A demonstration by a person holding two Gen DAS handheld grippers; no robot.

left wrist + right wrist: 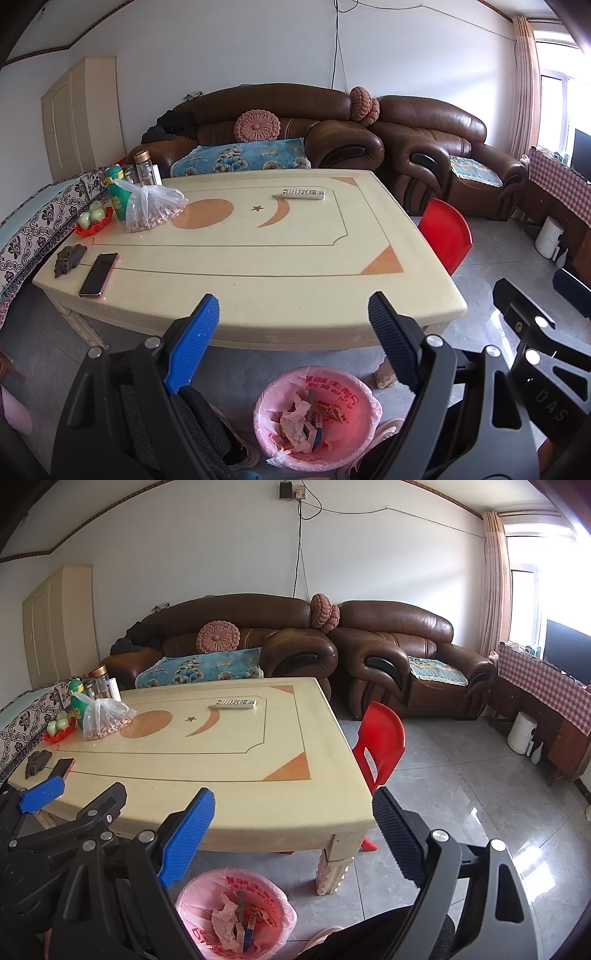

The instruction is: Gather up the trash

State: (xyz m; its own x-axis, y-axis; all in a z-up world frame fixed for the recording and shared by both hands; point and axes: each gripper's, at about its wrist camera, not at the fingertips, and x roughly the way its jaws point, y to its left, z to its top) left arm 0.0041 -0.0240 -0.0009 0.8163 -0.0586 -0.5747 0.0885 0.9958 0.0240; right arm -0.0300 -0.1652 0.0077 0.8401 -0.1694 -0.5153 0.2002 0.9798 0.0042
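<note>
Left wrist view first: our left gripper [291, 314] has its jaws spread wide with nothing between them, one ribbed pad blue, the other dark. Beside it our right gripper [293, 808] stands the same, jaws spread and empty. Below them on the grey tiled floor sits the round bin [314, 413], lined with a thin pink plastic bag; in it lie crumpled paper and small cardboard packets [325, 410].

Past the bin we see the cream tabletop [295, 266], glossy, with rounded edges and orange inlays. On its left part lie a flat dark phone [99, 274] and a rough dark lump [69, 259]. Farther back sit a crinkled clear bag [153, 206] of small reddish pieces and a slim remote [303, 193]. A red plastic chair [447, 236] stands at the right edge. Behind it all bulge the brown leather sofas [332, 125].
</note>
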